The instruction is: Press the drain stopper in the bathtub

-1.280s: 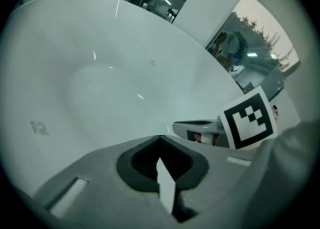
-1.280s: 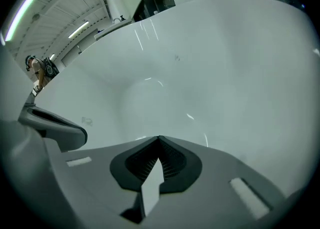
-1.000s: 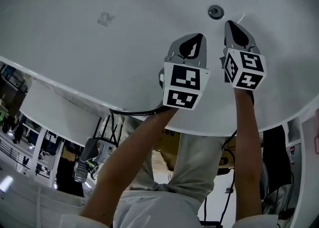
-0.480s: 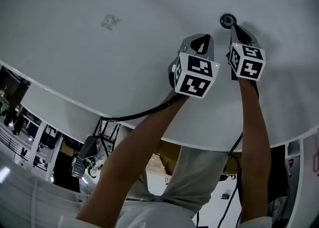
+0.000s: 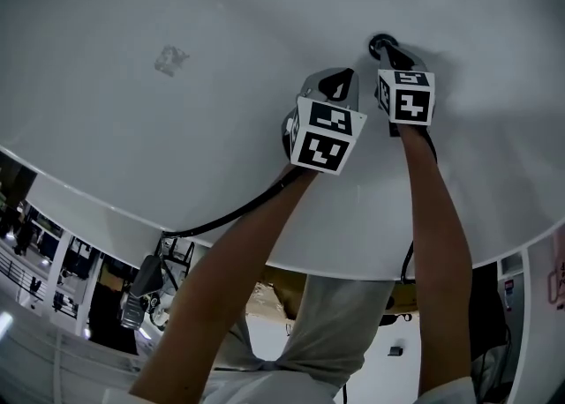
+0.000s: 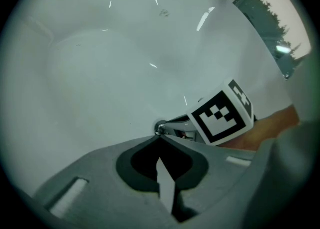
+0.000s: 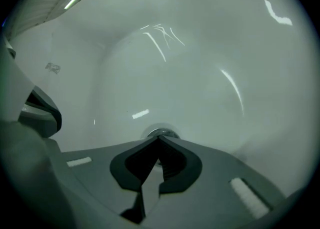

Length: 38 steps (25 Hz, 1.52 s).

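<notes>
The white bathtub (image 5: pixel 177 129) fills the head view, its smooth curved floor bare but for the round metal drain stopper (image 5: pixel 381 43). The right hand-held gripper (image 5: pixel 389 53), jaws pressed together, has its tips at the stopper's rim and seems to touch it. The left hand-held gripper (image 5: pixel 340 83), jaws also together and empty, hangs just beside, and below the tub's rim lies a dim room with dark metal stands (image 5: pixel 181 248).

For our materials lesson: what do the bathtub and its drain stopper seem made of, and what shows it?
The bathtub looks like glossy white acrylic or enamel, judging by sharp light streaks. The drain stopper is probably polished metal; its rim gleams silvery.
</notes>
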Each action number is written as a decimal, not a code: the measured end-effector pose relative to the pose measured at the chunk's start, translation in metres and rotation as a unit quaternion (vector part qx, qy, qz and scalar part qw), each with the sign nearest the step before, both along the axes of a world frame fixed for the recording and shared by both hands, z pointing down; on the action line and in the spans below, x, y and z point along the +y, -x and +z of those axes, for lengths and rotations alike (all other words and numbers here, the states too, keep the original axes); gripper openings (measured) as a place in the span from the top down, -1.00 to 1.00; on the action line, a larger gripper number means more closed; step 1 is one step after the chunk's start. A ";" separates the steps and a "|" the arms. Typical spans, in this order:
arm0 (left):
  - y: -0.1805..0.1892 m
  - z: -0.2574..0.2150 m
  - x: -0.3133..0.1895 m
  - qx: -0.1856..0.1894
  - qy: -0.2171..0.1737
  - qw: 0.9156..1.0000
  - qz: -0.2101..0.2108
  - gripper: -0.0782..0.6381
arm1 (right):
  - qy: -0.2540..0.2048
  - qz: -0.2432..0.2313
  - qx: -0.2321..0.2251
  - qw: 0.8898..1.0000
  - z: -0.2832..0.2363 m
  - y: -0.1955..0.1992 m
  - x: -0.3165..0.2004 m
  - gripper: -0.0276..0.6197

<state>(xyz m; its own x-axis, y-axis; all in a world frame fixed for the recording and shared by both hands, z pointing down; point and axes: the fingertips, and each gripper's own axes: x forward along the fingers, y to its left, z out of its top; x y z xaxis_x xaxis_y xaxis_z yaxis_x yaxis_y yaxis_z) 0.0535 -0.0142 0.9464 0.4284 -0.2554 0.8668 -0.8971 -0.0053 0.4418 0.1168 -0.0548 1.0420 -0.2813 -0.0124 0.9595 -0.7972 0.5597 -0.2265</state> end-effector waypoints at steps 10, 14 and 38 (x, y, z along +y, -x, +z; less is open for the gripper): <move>0.003 0.009 0.008 0.004 -0.003 1.000 0.003 0.77 | 0.036 0.019 0.027 0.999 0.031 -0.007 0.020 0.90; 0.004 0.010 0.010 0.006 -0.004 1.000 0.001 0.77 | 0.033 0.007 0.032 0.999 0.032 -0.001 0.018 0.90; 0.011 -0.046 0.002 -0.007 -0.025 1.000 0.003 0.77 | 0.027 0.019 0.025 0.999 -0.027 0.010 0.005 0.90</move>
